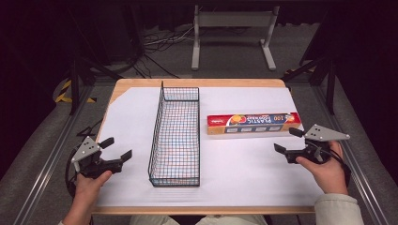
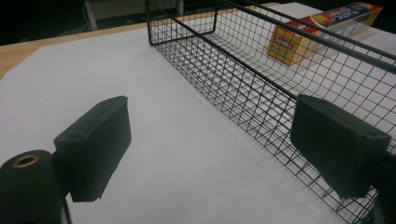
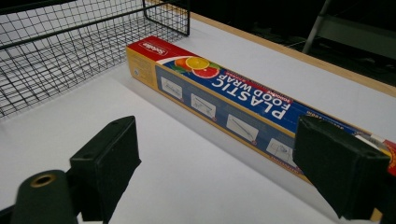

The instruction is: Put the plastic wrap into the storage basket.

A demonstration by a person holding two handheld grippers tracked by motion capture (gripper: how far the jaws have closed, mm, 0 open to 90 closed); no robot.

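Box: a plastic food wrap box (image 1: 253, 123) lies flat on the white sheet (image 1: 244, 164), just right of the wire basket (image 1: 175, 136), apart from it.
Left gripper (image 1: 116, 150): jaws apart, nothing between them, left of the basket.
Right gripper (image 1: 287, 140): jaws apart, nothing held, near the box's right end.
Cut off: in the right gripper view a jaw covers the box's far end.
Hard to read: small print on the box is blurred.

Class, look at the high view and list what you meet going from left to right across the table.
Left gripper → wire basket → food wrap box → right gripper.
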